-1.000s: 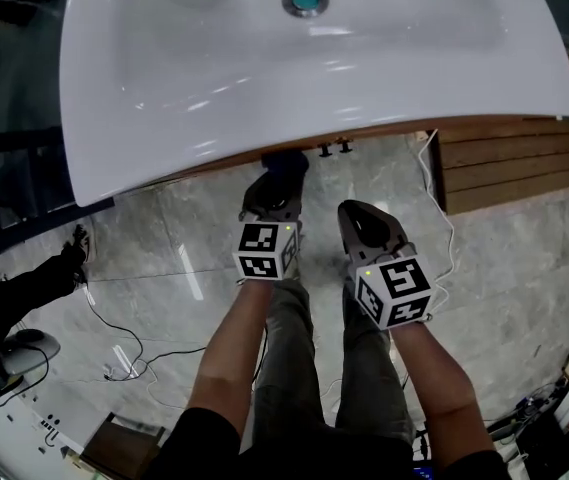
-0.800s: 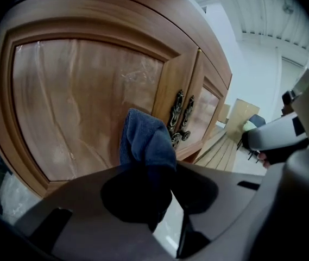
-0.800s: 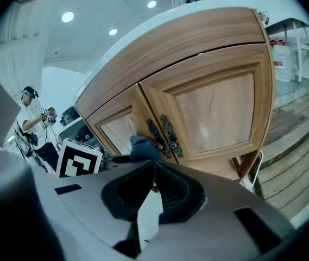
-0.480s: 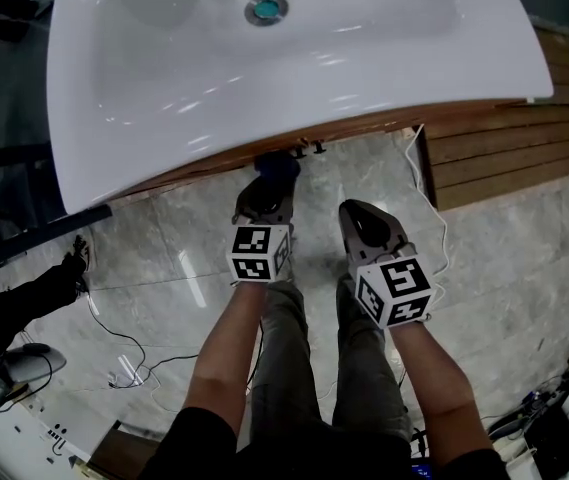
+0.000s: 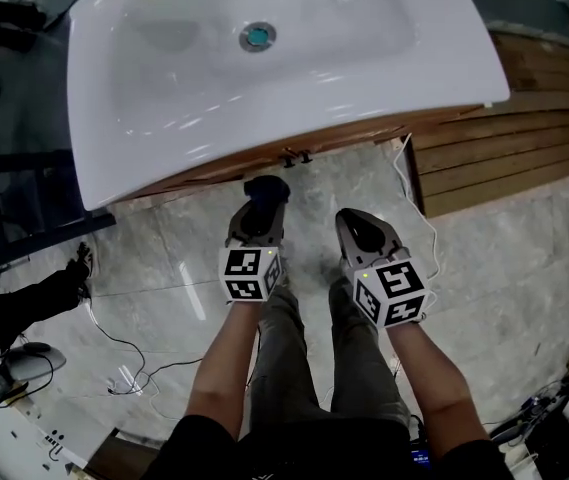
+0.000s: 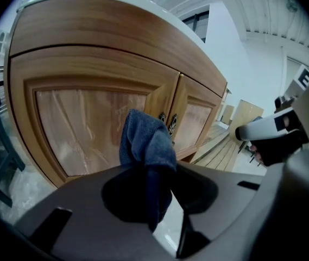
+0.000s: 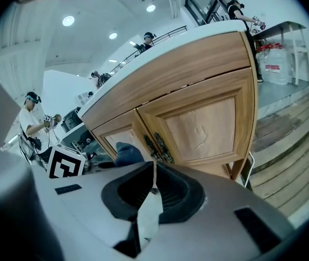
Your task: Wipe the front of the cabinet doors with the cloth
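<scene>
Two grippers, entered jaws first.

Left gripper (image 6: 147,170): jaws clamped on a blue cloth (image 6: 143,140), bunched and standing up above the tips. Cloth held low before the left-hand one of the wooden cabinet doors (image 6: 89,121), close to the centre seam and the pair of dark ornate handles (image 6: 168,123). Contact with the wood not determinable.

Right gripper (image 7: 154,167): jaws pressed together, nothing between them. Pointed towards the same handles from the right, short of the doors.

Head view: both grippers side by side, apart, over a grey marble-pattern floor (image 5: 164,238).

Above the doors: white washbasin (image 5: 144,118) with a teal drain (image 5: 256,36), overhanging the cabinet front as its worktop.

Right of the cabinet: brown wooden planks (image 5: 504,158). White cable (image 5: 416,203) trailing on the floor just beside them.
</scene>
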Demonstrator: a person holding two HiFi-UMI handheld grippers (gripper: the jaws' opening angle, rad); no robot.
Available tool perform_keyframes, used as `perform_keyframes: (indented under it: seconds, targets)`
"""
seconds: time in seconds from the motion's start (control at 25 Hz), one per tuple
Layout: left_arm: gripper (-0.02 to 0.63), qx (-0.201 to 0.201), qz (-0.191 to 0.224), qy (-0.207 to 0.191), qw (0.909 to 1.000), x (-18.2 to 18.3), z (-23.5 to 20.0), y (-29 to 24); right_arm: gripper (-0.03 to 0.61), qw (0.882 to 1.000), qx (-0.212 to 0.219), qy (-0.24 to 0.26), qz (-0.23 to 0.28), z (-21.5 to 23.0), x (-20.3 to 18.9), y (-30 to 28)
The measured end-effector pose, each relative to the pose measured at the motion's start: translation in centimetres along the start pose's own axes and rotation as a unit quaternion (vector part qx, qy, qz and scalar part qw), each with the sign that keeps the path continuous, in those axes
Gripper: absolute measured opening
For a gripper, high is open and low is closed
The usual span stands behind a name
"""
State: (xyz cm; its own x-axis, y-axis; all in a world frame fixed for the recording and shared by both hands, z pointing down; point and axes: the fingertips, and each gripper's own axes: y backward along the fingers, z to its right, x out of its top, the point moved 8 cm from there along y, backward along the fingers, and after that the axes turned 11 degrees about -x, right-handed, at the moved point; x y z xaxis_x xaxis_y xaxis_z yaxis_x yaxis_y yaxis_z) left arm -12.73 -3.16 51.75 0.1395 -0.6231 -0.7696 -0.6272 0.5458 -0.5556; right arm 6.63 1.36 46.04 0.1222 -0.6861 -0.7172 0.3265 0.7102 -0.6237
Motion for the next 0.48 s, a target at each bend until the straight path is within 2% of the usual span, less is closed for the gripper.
perform_keyframes:
  seconds: [0.28, 0.48]
  targets:
    - [0.107, 0.003, 0.023, 0.015, 0.9996, 2.1, 3.6, 2.5, 0.041, 1.0, 0.025, 0.017, 0.005, -0.2, 1.7, 3.0]
    - [0.106, 0.0, 0.021, 0.005, 0.9998, 3.1, 5.9, 4.2, 0.04, 0.999, 0.039, 0.029, 0.01, -0.3, 3.1, 5.0]
